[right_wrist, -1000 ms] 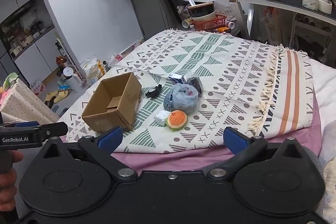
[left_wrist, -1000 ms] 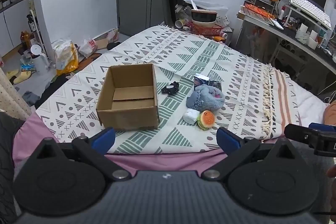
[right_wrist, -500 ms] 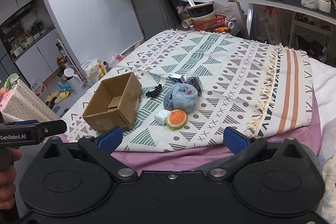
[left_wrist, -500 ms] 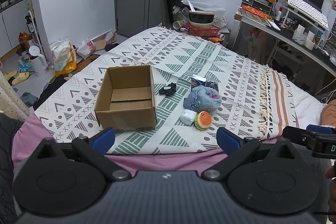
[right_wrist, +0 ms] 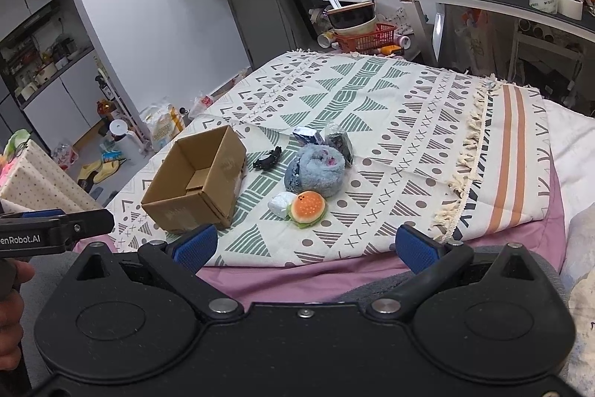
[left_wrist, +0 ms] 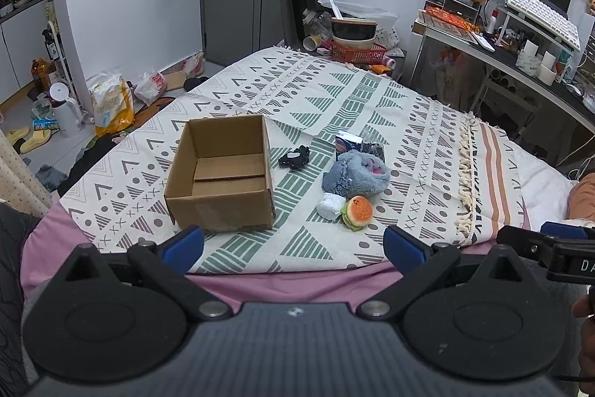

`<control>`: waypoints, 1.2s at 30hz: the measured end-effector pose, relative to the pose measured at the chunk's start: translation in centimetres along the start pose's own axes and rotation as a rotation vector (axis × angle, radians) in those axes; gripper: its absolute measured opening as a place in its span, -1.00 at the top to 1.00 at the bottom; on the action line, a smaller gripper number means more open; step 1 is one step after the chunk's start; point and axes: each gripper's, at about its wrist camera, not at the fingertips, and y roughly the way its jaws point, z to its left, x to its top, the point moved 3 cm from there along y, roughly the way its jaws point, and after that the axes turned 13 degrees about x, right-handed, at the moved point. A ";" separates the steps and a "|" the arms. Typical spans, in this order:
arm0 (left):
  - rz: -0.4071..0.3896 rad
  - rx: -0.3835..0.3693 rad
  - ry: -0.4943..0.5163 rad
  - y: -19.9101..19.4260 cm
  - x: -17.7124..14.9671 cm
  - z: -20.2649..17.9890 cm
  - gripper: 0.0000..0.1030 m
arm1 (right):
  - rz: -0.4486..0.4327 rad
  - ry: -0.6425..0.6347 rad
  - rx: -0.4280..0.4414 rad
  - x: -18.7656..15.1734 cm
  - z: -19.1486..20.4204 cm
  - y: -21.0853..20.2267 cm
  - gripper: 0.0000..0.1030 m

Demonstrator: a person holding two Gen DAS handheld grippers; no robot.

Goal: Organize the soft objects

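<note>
An open cardboard box (left_wrist: 223, 173) (right_wrist: 197, 185) sits empty on the patterned bedspread (left_wrist: 372, 106) (right_wrist: 390, 106). To its right lie a fluffy grey-blue plush (left_wrist: 357, 173) (right_wrist: 316, 170), a burger-shaped squishy (left_wrist: 357, 213) (right_wrist: 308, 206), a small white soft lump (left_wrist: 330, 206) (right_wrist: 280, 203), a black hair claw (left_wrist: 293, 159) (right_wrist: 267, 159) and small packets (left_wrist: 349, 142) (right_wrist: 308, 135). My left gripper (left_wrist: 293, 246) hangs open at the bed's near edge, short of the box. My right gripper (right_wrist: 304, 246) is open too, nothing between its fingers, just short of the burger.
A desk (left_wrist: 520, 62) with keyboard and monitor stands at the right. A red basket with bowls (left_wrist: 353, 43) sits past the bed's far end. Bags, slippers and a jug (left_wrist: 67, 114) clutter the floor at left. Pink sheet (left_wrist: 297, 285) shows at the near edge.
Both grippers have barely shifted; the left view has drifted slightly so the box and toys sit a little lower and closer. Nothing was grasped or moved on the bed.
</note>
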 end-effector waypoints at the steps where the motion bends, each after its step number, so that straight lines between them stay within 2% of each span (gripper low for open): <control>1: -0.001 0.001 0.000 0.0 0.0 0.0 -0.98 | -0.001 0.001 -0.001 0.0 0.0 0.0 -1.00; 27: 0.001 -0.002 -0.002 0.1 0.3 -0.2 -0.98 | 0.002 0.002 -0.006 0.2 -0.2 0.1 -1.00; 36: -0.009 0.024 -0.023 0.8 0.6 -0.1 -0.98 | 0.000 0.022 0.010 -0.1 -0.4 1.2 -1.00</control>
